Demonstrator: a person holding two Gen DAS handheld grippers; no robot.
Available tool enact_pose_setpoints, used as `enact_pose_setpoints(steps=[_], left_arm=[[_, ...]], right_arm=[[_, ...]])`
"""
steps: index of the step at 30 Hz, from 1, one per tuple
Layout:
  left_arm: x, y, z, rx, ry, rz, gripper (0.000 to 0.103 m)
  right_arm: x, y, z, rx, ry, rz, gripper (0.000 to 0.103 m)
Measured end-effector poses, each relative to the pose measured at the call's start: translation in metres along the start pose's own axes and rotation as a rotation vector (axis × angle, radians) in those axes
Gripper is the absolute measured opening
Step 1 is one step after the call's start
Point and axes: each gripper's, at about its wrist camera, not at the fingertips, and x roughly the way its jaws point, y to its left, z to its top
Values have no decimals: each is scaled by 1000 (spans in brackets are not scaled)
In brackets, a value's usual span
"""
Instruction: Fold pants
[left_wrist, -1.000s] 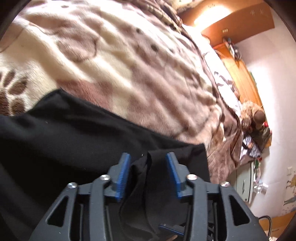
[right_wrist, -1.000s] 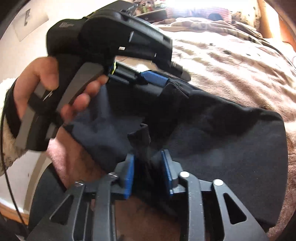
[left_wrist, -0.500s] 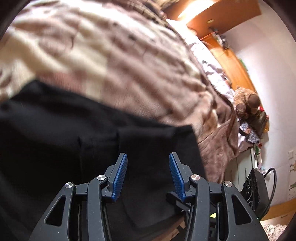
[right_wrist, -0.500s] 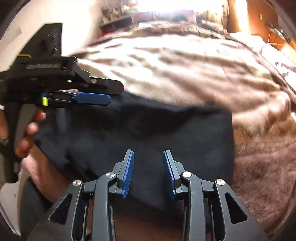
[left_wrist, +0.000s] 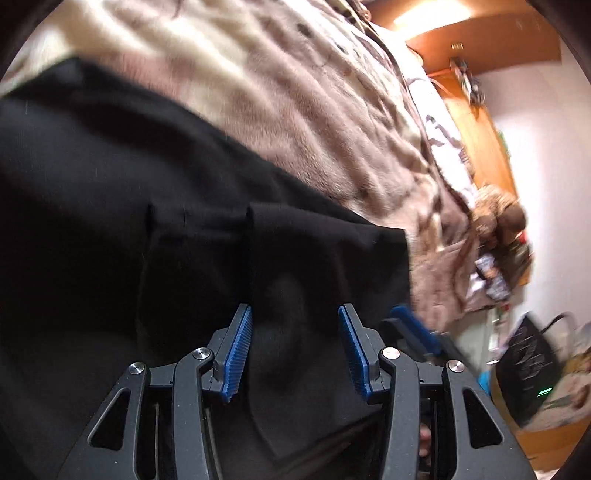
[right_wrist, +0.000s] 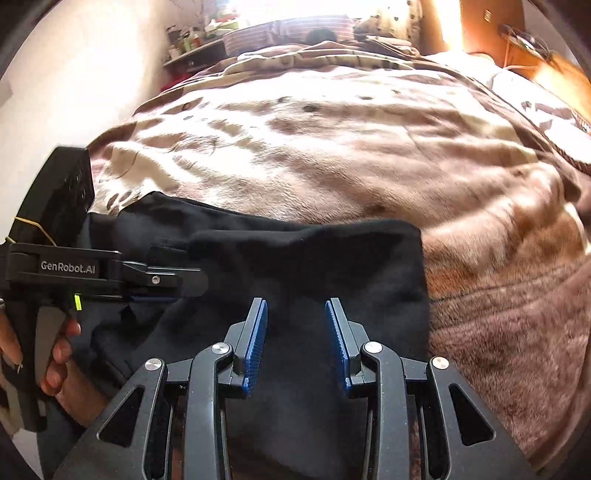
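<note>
The black pants (left_wrist: 155, 206) lie folded on the brown and cream blanket (left_wrist: 295, 96), near the bed's near edge; they also show in the right wrist view (right_wrist: 314, 258). My left gripper (left_wrist: 295, 354) is open and empty, just above the pants' near part. It shows from the side in the right wrist view (right_wrist: 162, 284), at the pants' left end. My right gripper (right_wrist: 295, 343) is open and empty over the pants' near edge. Its blue fingertip (left_wrist: 413, 325) shows at the pants' right corner in the left wrist view.
The blanket (right_wrist: 332, 147) covers the whole bed. A wooden headboard and shelf (left_wrist: 476, 122) stand at the far right. A stuffed toy (left_wrist: 498, 218) and clutter sit by the bed's far corner. A shelf with small items (right_wrist: 192, 48) is by the far wall.
Both grippers have let go of the black cloth and opened. The pants now lie flat on the blanket, and both grippers have drawn back a little.
</note>
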Motion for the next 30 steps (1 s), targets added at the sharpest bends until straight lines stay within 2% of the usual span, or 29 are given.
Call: enact_pose_setpoints(steps=[6,7,8,10,12,16,18,19,22,24,25,26,30], left_arm=[[8,-4,6,-38,9,48,58],[7,-7,6,-29,1,51,48],[6,-9,6,-16,-5,65,33],[4,-7,4,-20,-6,70,32],[-1,-8,2,-23,-30,50,27],[-13,-12,-2,-23,-75,3,26],[-14,-14,-3,-22,-69,-4,26],[-12,-15,-3,-12,-62,-6,26],[-5,-9,-4,-35,-36,2,31],[-2,-5,-4,-70,-22,-4,43],[-1,-5,-3,-67,-26,12,59],[0,-6,-3,-58,-31,30,63],[6,-18,-3,20,-14,102,59]], right_arm=[[-3,-3,-16,-14,29,-6,34],[-6,-6,-16,-7,24,-9,34],[-11,-10,-17,2,18,-6,34],[-19,-23,-16,27,-1,-4,34],[-22,-36,-15,56,-3,-38,34],[-24,-61,-16,138,-6,-69,36],[-25,-68,-17,174,-10,-45,54],[-25,-71,-18,193,-7,-23,56],[-18,-81,-21,250,20,1,56],[-11,-84,-23,265,51,22,56],[-7,-85,-24,275,68,42,56],[-6,-85,-25,282,69,54,56],[2,-84,-25,303,105,109,56]])
